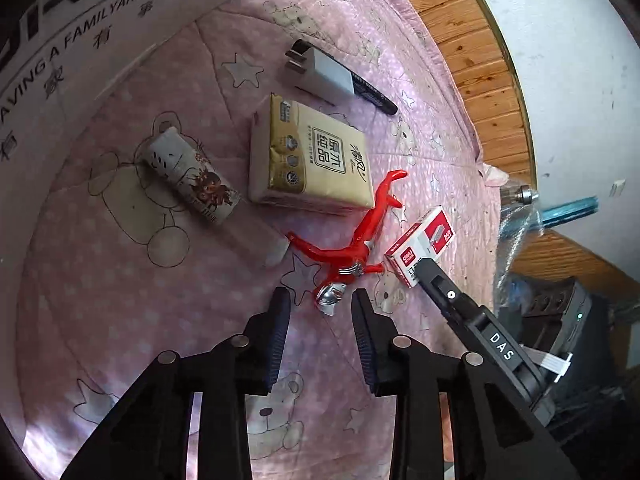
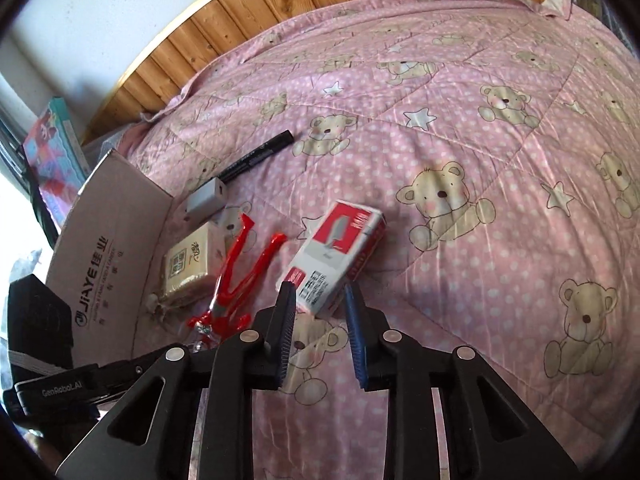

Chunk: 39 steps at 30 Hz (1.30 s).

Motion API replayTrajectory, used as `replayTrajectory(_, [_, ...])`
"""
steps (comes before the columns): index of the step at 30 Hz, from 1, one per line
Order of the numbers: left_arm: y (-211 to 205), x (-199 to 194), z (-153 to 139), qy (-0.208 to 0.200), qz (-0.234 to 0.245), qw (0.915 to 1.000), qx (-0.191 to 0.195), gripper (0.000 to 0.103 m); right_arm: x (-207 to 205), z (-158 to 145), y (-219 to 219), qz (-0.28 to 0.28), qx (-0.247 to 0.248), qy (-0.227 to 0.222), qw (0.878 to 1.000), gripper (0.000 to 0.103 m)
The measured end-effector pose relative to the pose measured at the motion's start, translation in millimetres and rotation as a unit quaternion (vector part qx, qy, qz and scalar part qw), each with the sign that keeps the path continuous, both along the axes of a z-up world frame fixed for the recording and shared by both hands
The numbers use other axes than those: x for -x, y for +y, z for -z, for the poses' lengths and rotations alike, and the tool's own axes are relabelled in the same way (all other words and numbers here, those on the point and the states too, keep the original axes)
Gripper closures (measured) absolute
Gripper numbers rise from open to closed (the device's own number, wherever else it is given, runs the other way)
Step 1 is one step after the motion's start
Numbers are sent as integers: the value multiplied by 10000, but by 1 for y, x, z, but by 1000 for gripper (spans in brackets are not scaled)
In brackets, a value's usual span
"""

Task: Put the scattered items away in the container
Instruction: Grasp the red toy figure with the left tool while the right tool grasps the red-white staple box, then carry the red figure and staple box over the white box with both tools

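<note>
Two grippers hang over a bed with a pink blanket (image 2: 460, 128) that has bears and stars on it. The left gripper (image 1: 320, 300) has its fingers apart, with nothing held between them. The silver head of a red toy figure (image 1: 352, 240) lies right at the gap between the tips, and the rest of the toy stretches away from the gripper across the blanket.

The right gripper (image 2: 320, 292) also has its fingers apart. The near end of a red and white staple box (image 2: 340, 248) sits between the tips. I cannot tell if the fingers touch the box. The box lies flat on the blanket, just beside the toy's arm.

A gold tissue pack (image 1: 308, 156) lies past the toy, close to its legs. A small white can (image 1: 192, 176) with a picture on it lies on its side to the left of the tissue pack. A grey charger (image 1: 320, 72) lies farther away, and a black marker (image 1: 372, 94) lies right against it.

A big cardboard box (image 2: 112, 248) with printed letters stands at the edge of the blanket, on the left in both views. None of these things can be seen inside it. They all lie on the blanket near its wall. Behind the bed stand a wooden board (image 2: 248, 4) and a white wall.
</note>
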<state>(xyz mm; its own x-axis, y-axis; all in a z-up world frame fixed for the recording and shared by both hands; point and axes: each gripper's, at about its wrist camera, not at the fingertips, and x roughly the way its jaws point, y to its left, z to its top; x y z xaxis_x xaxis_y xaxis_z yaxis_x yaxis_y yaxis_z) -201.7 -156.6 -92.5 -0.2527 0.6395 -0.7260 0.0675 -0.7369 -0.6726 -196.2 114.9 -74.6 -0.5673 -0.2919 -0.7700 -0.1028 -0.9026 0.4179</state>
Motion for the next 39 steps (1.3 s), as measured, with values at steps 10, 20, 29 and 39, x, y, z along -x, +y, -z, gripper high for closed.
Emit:
replayTrajectory(10, [66, -8, -40, 1878, 1424, 9467, 2196, 42, 27, 8, 5, 316, -32, -230, 9992, 57])
replayTrajectory(20, [93, 14, -10, 1965, 1704, 9338, 2456, 66, 39, 11, 4, -18, -561, -171, 9983, 60])
replayTrajectory(29, [101, 10, -8, 2172, 1768, 9266, 2508, 64, 40, 13, -6, -19, -875, -3, 9962, 61])
replayTrajectory(39, [81, -12, -36, 2186, 1581, 9295, 2517, 69, -3, -11, 2, 29, -131, 125, 9998, 62])
